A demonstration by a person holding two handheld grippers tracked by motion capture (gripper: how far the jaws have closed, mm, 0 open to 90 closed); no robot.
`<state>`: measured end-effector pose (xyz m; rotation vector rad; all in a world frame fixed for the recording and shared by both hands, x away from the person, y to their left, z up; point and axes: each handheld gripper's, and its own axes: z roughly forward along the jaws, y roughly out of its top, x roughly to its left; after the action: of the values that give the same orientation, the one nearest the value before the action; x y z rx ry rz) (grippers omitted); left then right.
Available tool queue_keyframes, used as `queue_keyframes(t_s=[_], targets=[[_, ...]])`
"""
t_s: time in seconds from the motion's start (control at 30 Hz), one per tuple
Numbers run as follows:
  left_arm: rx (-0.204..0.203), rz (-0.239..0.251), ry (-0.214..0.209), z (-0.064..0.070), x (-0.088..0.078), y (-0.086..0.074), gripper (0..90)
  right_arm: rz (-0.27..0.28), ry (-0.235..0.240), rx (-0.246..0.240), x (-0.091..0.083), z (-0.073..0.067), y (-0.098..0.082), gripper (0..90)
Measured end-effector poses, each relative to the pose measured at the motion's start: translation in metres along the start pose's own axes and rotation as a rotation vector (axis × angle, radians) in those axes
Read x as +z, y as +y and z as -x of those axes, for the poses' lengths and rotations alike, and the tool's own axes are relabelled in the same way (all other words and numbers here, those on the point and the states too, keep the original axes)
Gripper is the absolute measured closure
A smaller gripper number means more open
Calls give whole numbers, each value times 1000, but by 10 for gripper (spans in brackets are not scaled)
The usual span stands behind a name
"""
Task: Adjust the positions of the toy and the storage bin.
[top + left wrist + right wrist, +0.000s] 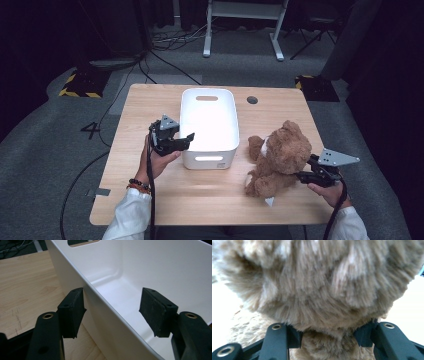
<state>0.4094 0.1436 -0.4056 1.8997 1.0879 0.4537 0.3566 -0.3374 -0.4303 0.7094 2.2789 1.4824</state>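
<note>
Here, teddy bear (277, 159) slumps upright — head up.

A fluffy light-brown plush teddy bear (280, 157) sits slumped on the table just left of the right gripper (304, 175), its fur pressed between the jaws. A white rectangular plastic bin (209, 127) with handle cut-outs stands upright, open-topped, its left wall straddled by the left gripper (186, 141).

Light wooden table (150, 107) carrying a bin and a plush toy

A white plastic bin (209, 127) stands near the middle of the tabletop; a brown teddy bear (280, 160) sits to its right, close to the front edge. A small dark round spot (252, 100) marks the far side.
</note>
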Motion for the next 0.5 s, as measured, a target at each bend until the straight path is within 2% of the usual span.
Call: queue_keyframes(t_s=[0.07, 0.13, 0.3, 0.5], targets=[[7, -7, -5, 3, -1, 0, 416, 3, 0, 4, 0, 1, 0, 499], [16, -16, -28, 9, -2, -1, 411, 4, -6, 2, -1, 3, 0, 499], [29, -18, -28, 20, -5, -5, 399, 3, -4, -8, -2, 4, 0, 501], [84, -38, -27, 42, -11, -9, 387, 1, 2, -16, 0, 6, 1, 497]])
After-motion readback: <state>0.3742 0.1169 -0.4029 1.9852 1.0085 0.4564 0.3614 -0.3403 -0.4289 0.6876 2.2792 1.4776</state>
